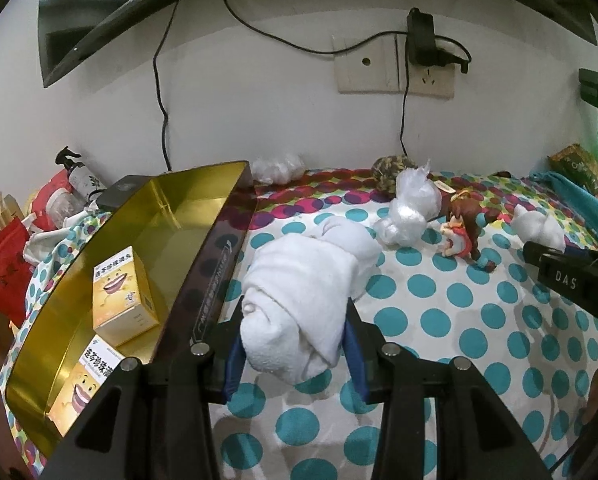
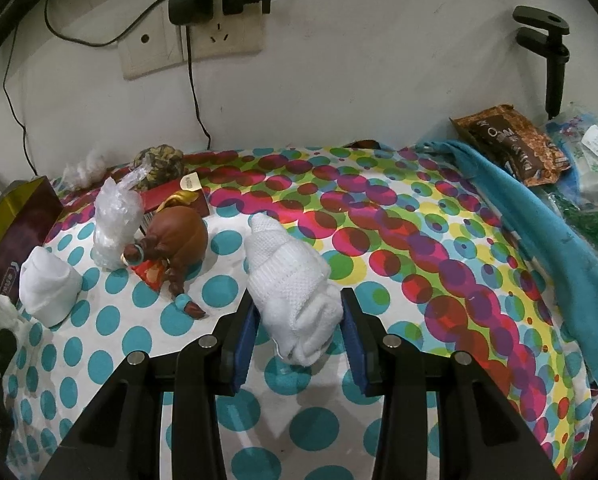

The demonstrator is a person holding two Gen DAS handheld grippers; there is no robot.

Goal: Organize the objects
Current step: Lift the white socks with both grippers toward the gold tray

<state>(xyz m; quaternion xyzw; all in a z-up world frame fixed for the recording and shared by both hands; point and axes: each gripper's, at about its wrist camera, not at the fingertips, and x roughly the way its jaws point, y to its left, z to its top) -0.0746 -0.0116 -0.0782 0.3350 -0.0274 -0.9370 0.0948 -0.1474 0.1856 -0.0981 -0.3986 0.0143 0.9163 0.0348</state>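
Polka-dot cloth [image 2: 379, 220] is covering the surface where I am working, with a white wall and its socket plate [image 1: 395, 66] sitting behind. I am holding my left tongs [image 1: 295, 344] clamped on a rolled white towel [image 1: 307, 280], which is lying just right of the gold tin [image 1: 167, 208] that is keeping two yellow boxes [image 1: 123, 292] inside. I am holding my right tongs [image 2: 299, 332] clamped on a white knitted roll [image 2: 295, 280], which is resting on the cloth near a brown-haired figurine [image 2: 175, 240] and a clear plastic bag [image 2: 115, 224]. A blue cloth [image 2: 539, 240] is lying along the right edge.
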